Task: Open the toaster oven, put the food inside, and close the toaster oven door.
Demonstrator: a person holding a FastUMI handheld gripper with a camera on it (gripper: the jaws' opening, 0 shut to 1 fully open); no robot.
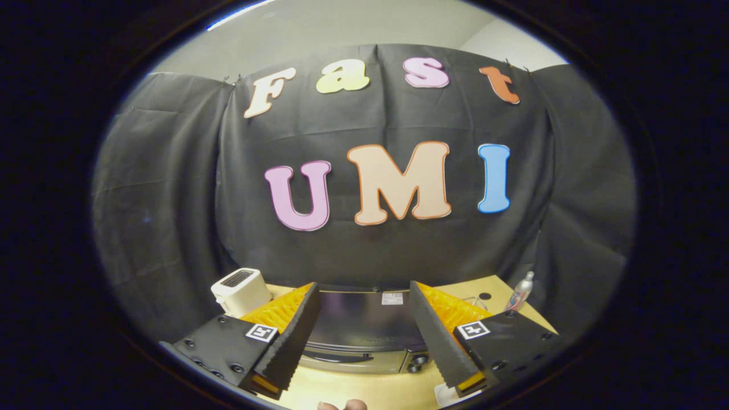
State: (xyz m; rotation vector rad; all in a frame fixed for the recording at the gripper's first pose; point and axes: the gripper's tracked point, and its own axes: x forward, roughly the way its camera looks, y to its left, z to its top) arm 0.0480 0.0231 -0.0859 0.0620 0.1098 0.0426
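Tool (364, 336) wide open, holding nothing; both fingers (296, 336) spread at bottom centre of frame. Oven (359, 333) sits low centre, betw. the fingers and just beyond them, on the table (364, 390). Door looks shut; dark glass front, handle bar (336, 357) along its top edge, knobs (418, 361) to the right.

Handling, my guess: oven heavy & rigid, won't shift; door hinged, prob. drops down, some spring resistance. Glass is slippery, so grab the handle bar at mid-span, pinch top/bottom, pull out & down.

White toaster (241, 291) lower left, bottle (521, 291) lower right, both well apart from oven. White item by right finger, bottom edge – can't tell if it's the food.
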